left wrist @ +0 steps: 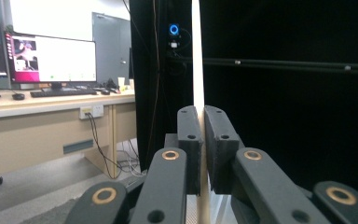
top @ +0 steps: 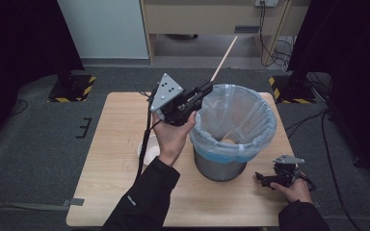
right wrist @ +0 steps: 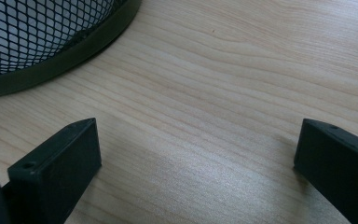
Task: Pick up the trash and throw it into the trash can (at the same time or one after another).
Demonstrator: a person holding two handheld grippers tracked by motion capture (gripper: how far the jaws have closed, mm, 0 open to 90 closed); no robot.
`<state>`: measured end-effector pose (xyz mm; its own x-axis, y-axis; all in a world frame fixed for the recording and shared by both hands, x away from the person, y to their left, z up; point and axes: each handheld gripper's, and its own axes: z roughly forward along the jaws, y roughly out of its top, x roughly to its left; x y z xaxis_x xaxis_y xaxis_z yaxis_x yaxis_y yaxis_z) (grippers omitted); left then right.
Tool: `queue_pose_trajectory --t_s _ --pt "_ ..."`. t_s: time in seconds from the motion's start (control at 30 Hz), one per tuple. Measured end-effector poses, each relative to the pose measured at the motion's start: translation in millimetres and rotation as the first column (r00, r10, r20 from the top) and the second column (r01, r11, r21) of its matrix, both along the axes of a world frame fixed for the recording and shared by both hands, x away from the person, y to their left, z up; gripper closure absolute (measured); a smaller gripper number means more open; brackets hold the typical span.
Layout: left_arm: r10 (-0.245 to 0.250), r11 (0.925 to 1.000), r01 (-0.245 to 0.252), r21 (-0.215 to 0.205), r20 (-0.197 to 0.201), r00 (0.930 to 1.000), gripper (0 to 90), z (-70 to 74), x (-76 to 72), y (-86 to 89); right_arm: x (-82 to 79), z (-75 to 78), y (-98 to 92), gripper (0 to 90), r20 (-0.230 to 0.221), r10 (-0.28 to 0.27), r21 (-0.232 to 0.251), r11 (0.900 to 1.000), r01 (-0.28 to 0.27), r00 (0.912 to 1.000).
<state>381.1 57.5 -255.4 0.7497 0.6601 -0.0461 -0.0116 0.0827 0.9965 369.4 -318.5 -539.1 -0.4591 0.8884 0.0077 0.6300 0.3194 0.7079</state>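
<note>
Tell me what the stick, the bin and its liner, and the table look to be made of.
Stick: pale, matte, probably wood, clamped in the left gripper.
Bin: dark metal mesh, going by the diamond lattice and solid base band.
Liner: thin translucent bluish plastic, crinkled and folded over the rim.
Table: light wood grain, slightly glossy; solid or laminate is unclear.

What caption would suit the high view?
Left gripper holds a thin wooden stick over a lined bin.

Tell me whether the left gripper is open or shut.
Shut: the left gripper has its black jaws clamped on a thin pale wooden stick, seen in its own view.
</note>
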Motion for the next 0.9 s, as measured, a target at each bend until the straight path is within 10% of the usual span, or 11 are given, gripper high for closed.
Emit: queue_pose_trajectory --t_s 0.4,0.9 --pt "-0.057 0.9961 0.062 0.063 -0.07 0.9959 76.4 -13.3 16.2 -23.2 0.0 0.0 0.0 0.8 0.0 0.0 0.0 1.0 0.0 1.0" --pt "0.052 0.9931 -0.045 0.108 -0.063 0.9967 55.9 -11.9 -0.3 41.7 -0.2 0.1 0.0 0.8 -0.004 0.0 -0.001 1.0 0.0 1.0"
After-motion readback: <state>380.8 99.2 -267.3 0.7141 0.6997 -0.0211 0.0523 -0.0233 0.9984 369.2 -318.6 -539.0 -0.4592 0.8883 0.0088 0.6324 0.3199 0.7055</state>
